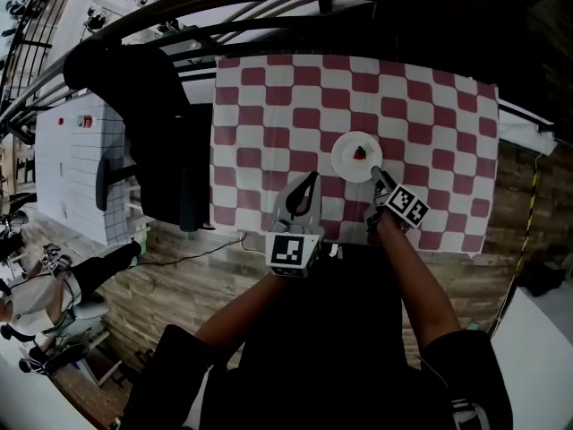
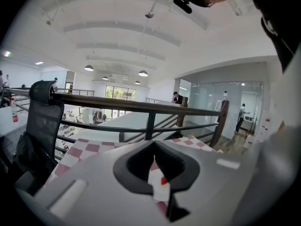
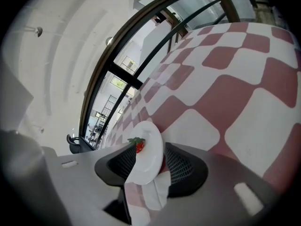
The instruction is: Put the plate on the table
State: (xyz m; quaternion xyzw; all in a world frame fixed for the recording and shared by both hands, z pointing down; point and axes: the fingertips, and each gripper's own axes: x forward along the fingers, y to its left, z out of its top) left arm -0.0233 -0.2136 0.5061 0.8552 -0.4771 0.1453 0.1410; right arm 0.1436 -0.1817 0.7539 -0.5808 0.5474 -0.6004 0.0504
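Now | R tongs [image 3: 150,146] apart round plate [image 3: 148,166] rim, near edge hidden | L tongs [image 2: 153,144] tips together

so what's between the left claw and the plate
Only bare checked tablecloth lies between the left claw and the plate. The head view shows it.

Black mesh office chair [image 1: 143,106] stands off the left end of the red-and-white checked cloth [image 1: 295,115]. Black metal railing [image 1: 269,7] runs behind both. White gridded panel [image 1: 81,168] left of chair. Wooden plank floor [image 1: 188,285] below. Small red strawberry with green leaves [image 1: 360,152] near cloth's front edge.
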